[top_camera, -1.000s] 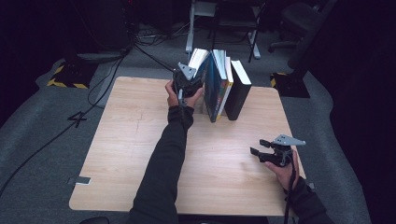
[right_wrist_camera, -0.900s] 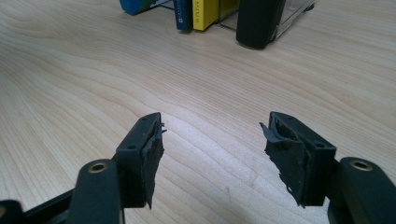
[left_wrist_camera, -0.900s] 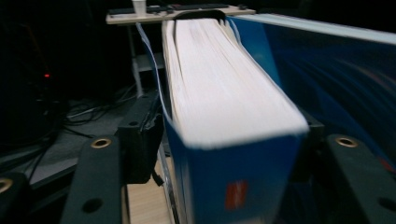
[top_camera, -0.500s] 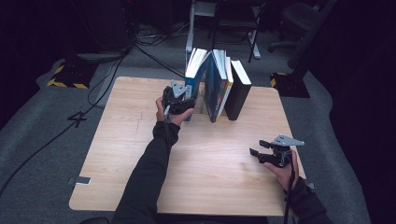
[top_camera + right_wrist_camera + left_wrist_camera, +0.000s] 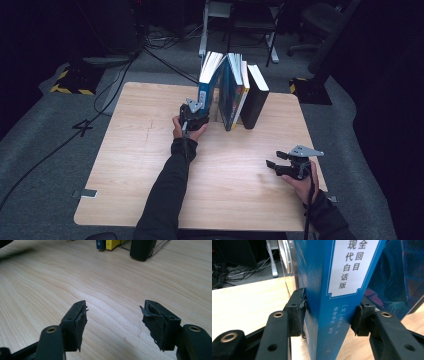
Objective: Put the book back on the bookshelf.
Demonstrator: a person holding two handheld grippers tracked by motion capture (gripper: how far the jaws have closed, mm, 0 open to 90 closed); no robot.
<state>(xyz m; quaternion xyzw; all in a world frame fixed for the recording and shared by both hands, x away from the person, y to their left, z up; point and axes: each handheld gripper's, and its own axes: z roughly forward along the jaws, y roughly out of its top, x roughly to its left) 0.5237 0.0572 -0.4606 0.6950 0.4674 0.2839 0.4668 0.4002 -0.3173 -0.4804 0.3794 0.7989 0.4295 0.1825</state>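
While left tongs [image 5: 328,318] just closed pinching blue book [image 5: 332,302] spine, right tongs [image 5: 113,322] spread

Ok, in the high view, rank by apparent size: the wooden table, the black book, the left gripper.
1. wooden table
2. black book
3. left gripper, though it looks close to the book's size, so that order is unsure.

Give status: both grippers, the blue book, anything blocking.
Left gripper jaws just closing, pads against the blue book spine low down. Right gripper open, idle over bare table. Book upright, left of the row; neighbouring book close on its right.
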